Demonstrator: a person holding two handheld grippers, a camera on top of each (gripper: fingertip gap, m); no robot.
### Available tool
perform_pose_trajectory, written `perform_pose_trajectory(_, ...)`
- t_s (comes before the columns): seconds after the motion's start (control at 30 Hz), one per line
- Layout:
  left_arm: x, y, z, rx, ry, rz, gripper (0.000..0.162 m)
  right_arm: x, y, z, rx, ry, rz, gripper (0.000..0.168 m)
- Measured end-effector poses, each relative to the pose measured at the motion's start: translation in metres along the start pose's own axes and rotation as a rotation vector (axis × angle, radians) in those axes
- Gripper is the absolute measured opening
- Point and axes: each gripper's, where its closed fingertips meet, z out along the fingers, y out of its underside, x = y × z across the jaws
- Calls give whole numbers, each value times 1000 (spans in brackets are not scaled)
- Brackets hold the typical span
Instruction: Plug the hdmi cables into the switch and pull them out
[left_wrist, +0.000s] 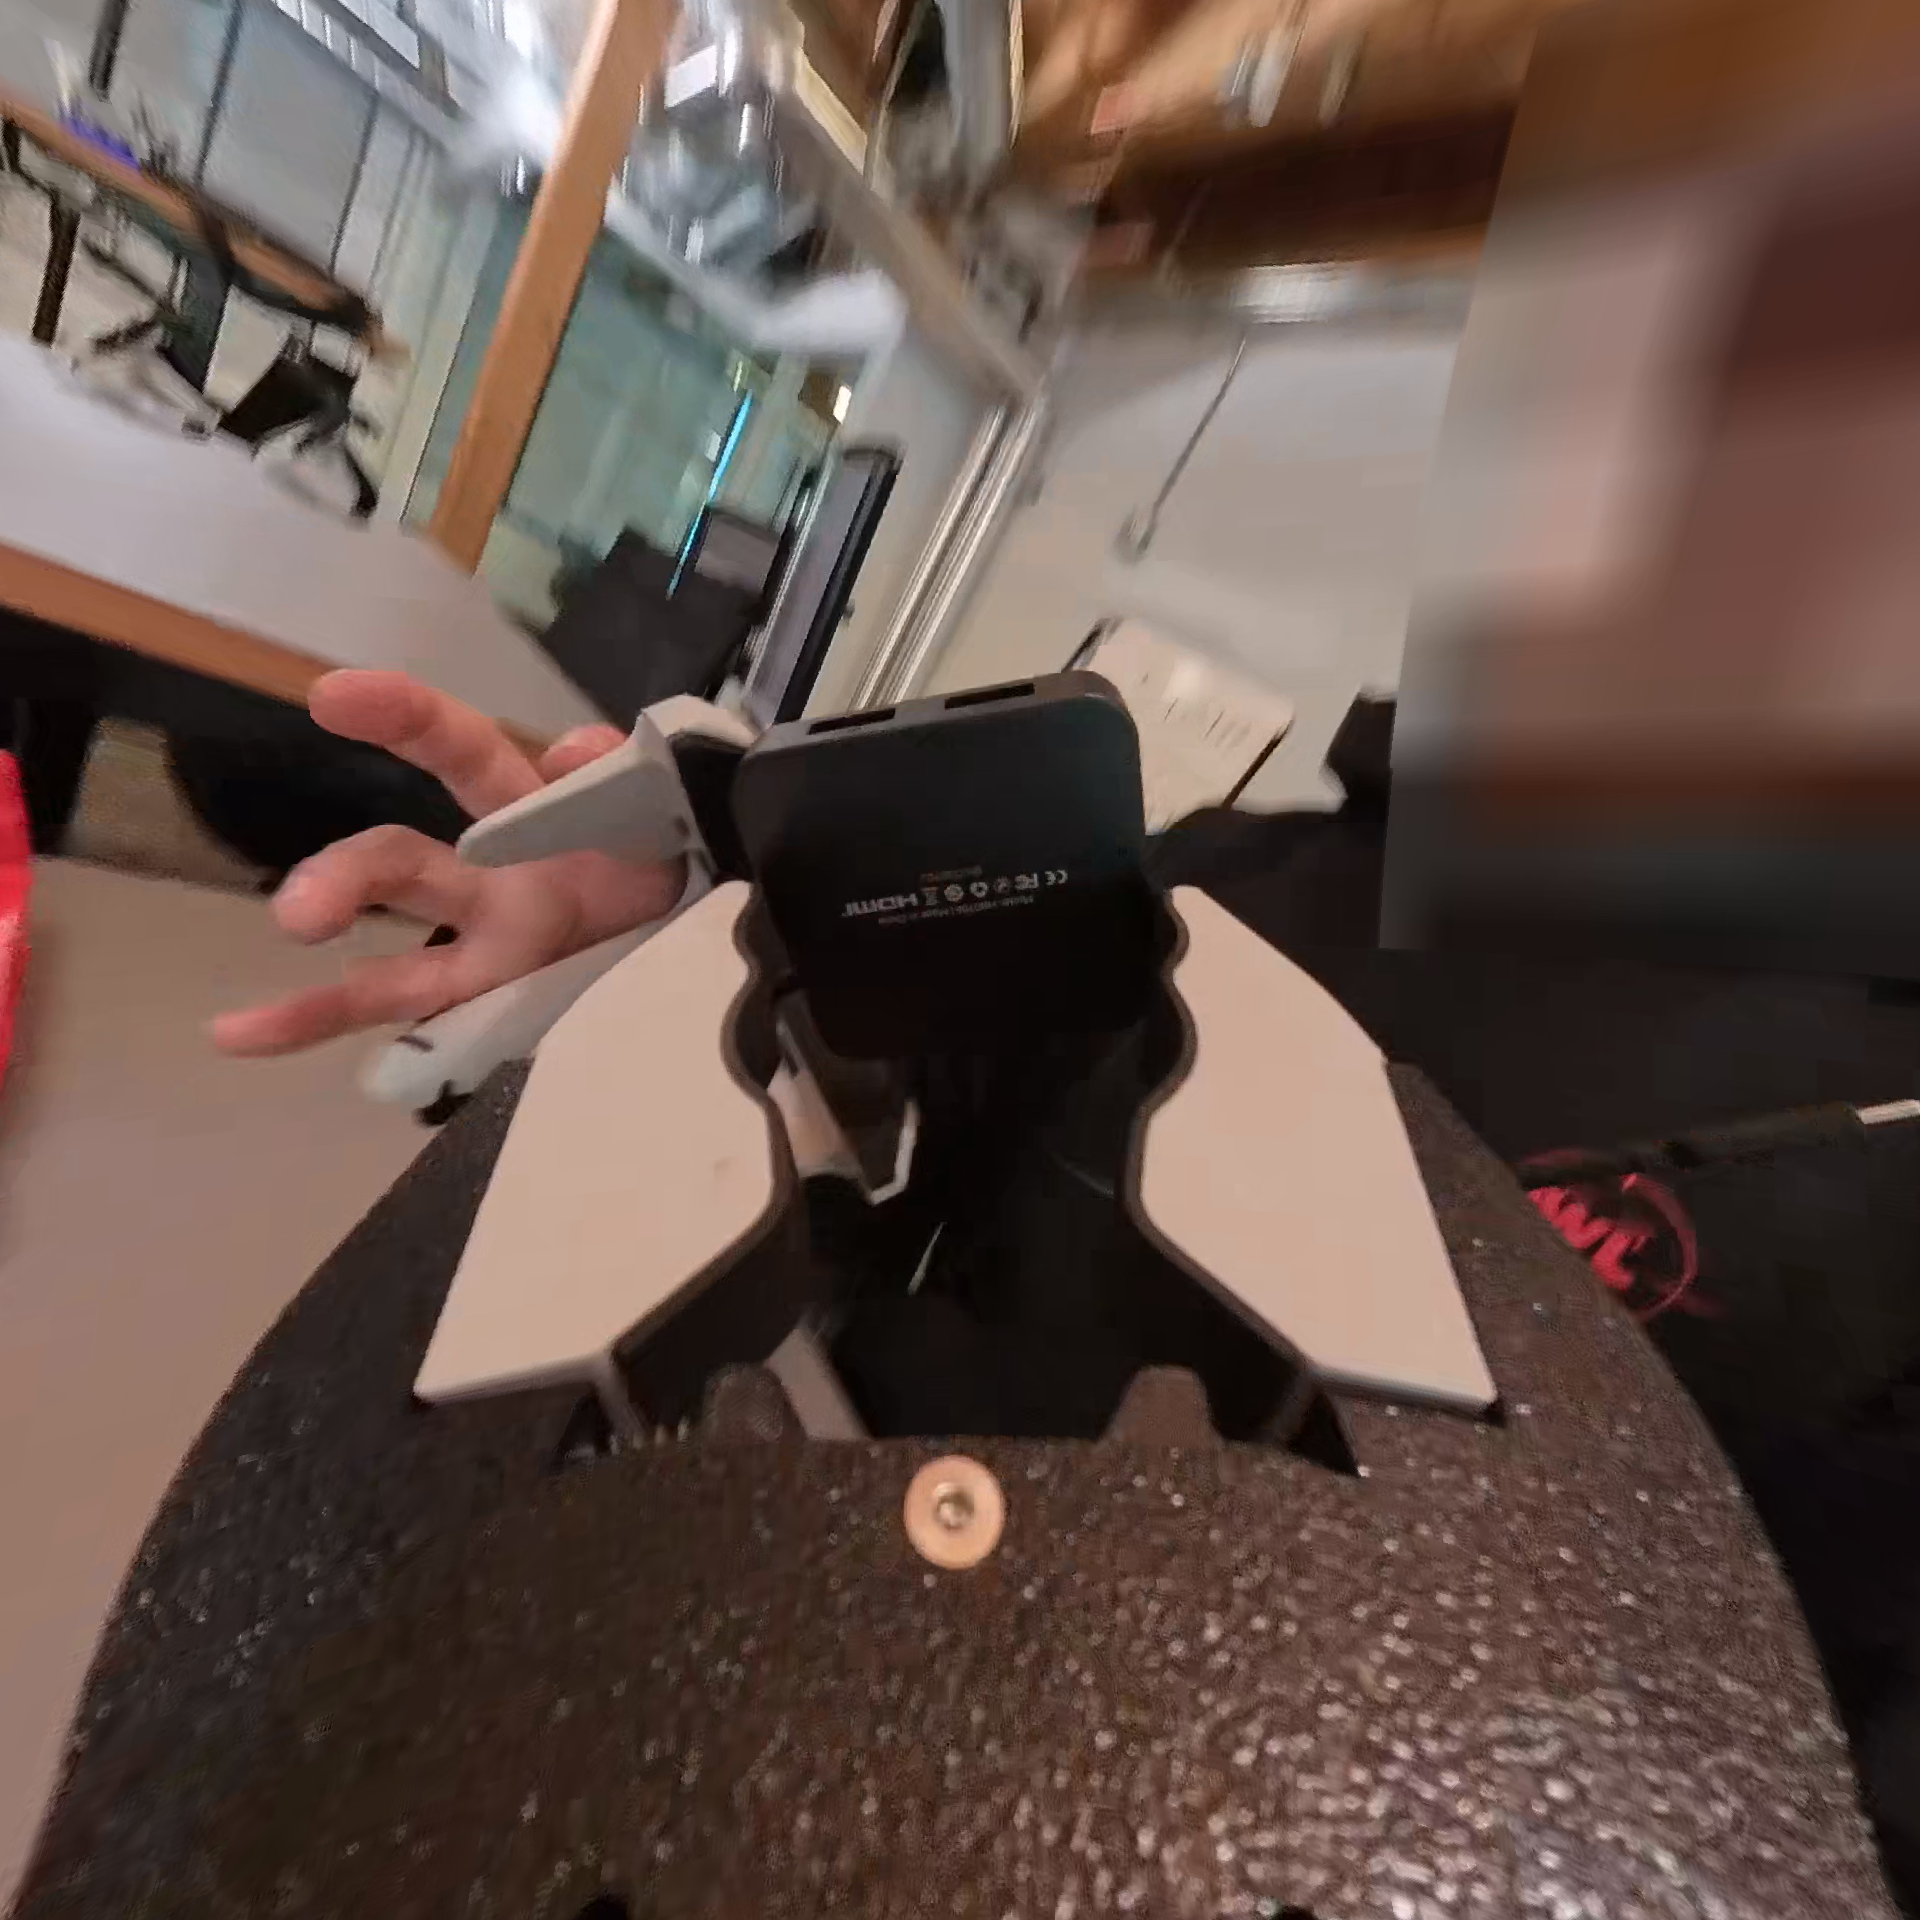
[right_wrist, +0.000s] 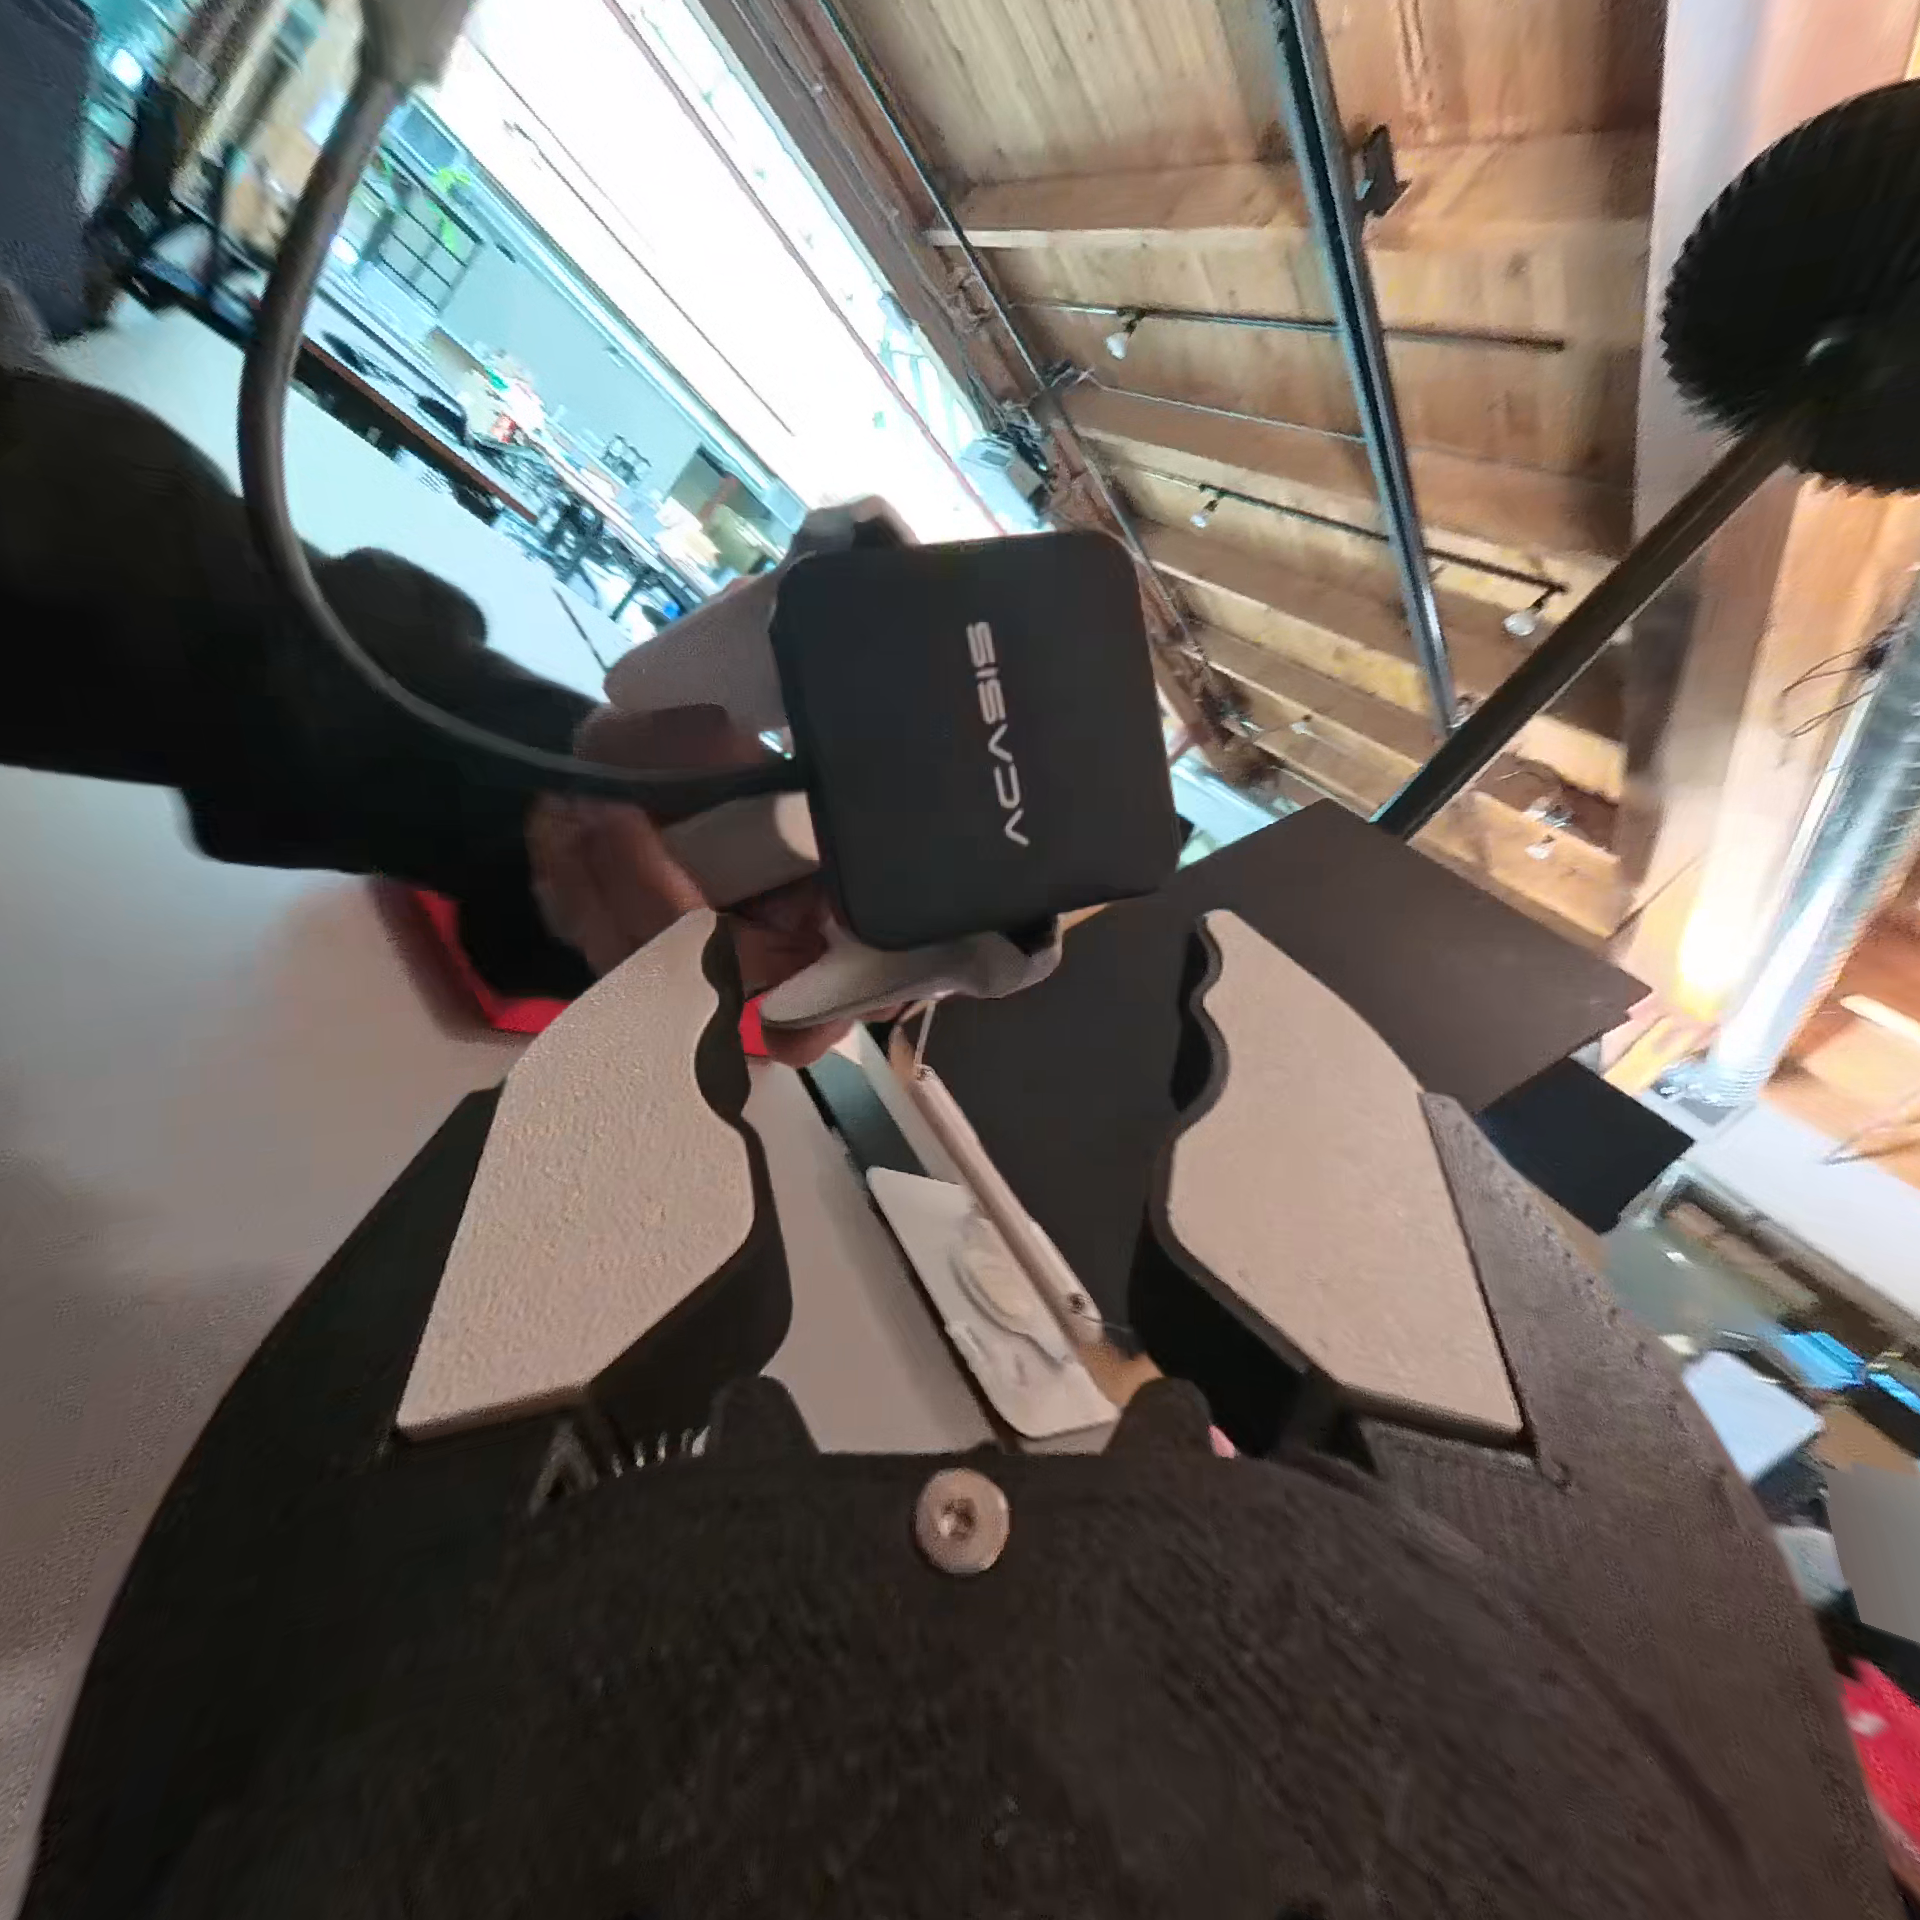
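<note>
In the left wrist view the black HDMI switch stands upright with its underside toward me. My left gripper is shut on its near end. Two ports on its far edge are empty. A bare hand with spread fingers and white gripper parts sit at its left side. In the right wrist view the switch shows its top face, with grey fingers around it. A black cable loops into its left side. My right gripper is open and empty just short of it.
A pale table lies at the left with a red object at its edge. A black bag with a red mark is at the right. A black round head on a rod and a black panel stand beyond the switch.
</note>
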Motion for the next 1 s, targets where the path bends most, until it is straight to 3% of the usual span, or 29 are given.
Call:
perform_pose_trajectory(0.13, -2, 4, 3, 177, 81, -103, 68, 5, 2, -2, -40, -24, -62, 82)
perform_pose_trajectory(0.33, -8, 24, 7, 215, 147, -163, 68, -21, 0, -3, -29, -270, 82, 73)
perform_pose_trajectory(0.63, -17, 30, 3, 295, 159, -177, 67, -28, 11, -6, -112, -363, 174, 73)
perform_pose_trajectory(0.73, -46, 28, -26, 342, -85, -163, 69, -19, 32, -13, -192, -372, 245, 74)
perform_pose_trajectory(0.87, -80, 30, -122, 431, -548, -164, 68, -22, 71, -29, -331, -455, 415, 74)
perform_pose_trajectory(0.93, -74, 27, -169, 484, -735, -132, 63, -31, 100, -36, -415, -482, 430, 74)
perform_pose_trajectory(1.0, -53, 24, -194, 493, -834, -73, 52, -42, 124, -41, -495, -511, 460, 74)
